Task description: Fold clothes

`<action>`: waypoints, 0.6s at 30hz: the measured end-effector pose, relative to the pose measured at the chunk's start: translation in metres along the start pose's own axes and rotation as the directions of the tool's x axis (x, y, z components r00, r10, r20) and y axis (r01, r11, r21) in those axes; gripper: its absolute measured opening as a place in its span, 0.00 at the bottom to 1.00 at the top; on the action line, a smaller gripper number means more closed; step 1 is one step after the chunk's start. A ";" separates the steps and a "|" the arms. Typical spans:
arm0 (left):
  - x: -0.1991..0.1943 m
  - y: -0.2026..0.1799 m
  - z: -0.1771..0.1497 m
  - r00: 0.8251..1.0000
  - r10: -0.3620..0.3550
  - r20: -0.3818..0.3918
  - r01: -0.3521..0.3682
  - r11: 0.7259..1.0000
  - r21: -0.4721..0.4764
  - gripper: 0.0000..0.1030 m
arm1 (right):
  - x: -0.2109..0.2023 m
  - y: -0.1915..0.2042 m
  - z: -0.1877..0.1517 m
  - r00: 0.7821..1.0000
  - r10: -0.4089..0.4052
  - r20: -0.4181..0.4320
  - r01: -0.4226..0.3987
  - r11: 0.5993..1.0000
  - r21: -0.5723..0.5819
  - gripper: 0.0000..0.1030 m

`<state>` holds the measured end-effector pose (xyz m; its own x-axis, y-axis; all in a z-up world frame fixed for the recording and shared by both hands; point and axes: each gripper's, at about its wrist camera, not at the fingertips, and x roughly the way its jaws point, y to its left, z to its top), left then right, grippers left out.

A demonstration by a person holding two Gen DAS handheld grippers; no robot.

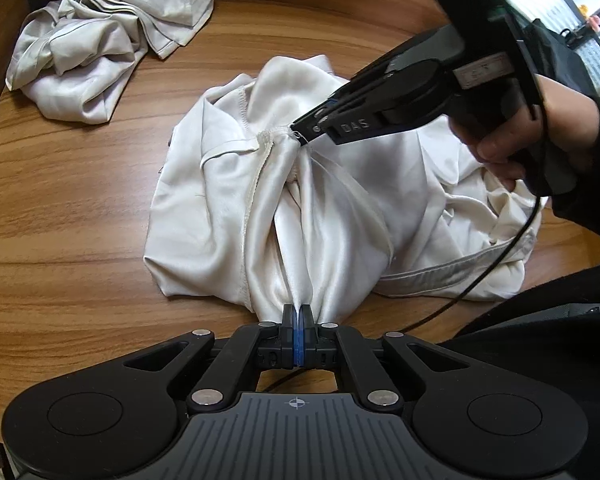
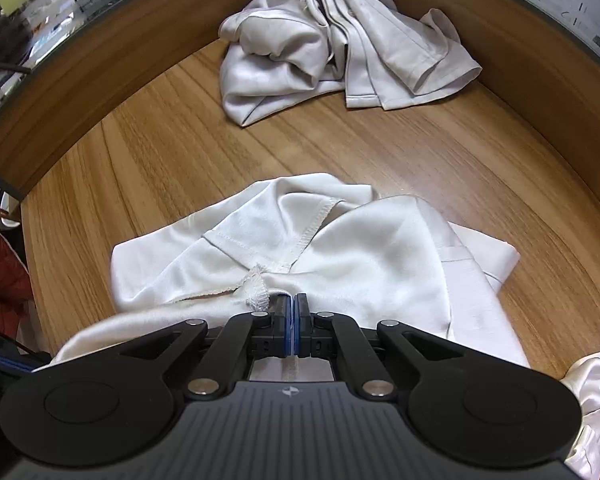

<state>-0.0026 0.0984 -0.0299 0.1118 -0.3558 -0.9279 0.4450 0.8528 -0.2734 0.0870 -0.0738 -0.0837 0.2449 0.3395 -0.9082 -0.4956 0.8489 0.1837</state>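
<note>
A cream satin garment [image 1: 320,208] lies crumpled in the middle of the wooden table [image 1: 80,208]. My left gripper [image 1: 297,312] is shut on its near edge, and the cloth stretches from there up to my right gripper [image 1: 300,134], which pinches a frayed seam a little above the table. In the right wrist view the right gripper [image 2: 292,304] is shut on the same garment [image 2: 360,256] beside the frayed seam end [image 2: 256,286].
A second, greyish garment [image 1: 100,48] lies bunched at the far left of the table; it also shows in the right wrist view [image 2: 332,44]. A raised wooden rim [image 2: 80,80] bounds the table. A black cable [image 1: 480,280] hangs from the right gripper.
</note>
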 end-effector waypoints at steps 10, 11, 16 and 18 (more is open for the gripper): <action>-0.002 0.000 0.001 1.000 0.010 0.028 -0.010 1.000 -0.017 0.03 | -0.048 0.010 -0.011 0.997 0.065 0.046 -0.067 0.997 0.028 0.28; -0.001 -0.001 0.001 1.000 0.010 0.029 -0.010 1.000 -0.018 0.03 | -0.050 0.012 -0.015 0.996 0.078 0.045 -0.080 0.996 0.044 0.31; 0.000 -0.006 -0.001 0.999 0.012 0.036 -0.012 1.000 -0.002 0.03 | -0.044 0.016 -0.036 0.990 0.139 0.032 -0.142 0.976 0.164 0.44; 0.001 -0.009 -0.002 0.999 0.009 0.039 -0.009 1.000 0.006 0.03 | -0.035 0.015 -0.042 0.987 0.160 0.030 -0.162 0.959 0.234 0.44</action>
<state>-0.0084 0.0916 -0.0291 0.1502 -0.3632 -0.9195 0.4490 0.8537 -0.2638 0.0363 -0.0903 -0.0654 0.1872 0.4828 -0.8555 -0.3203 0.8533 0.4115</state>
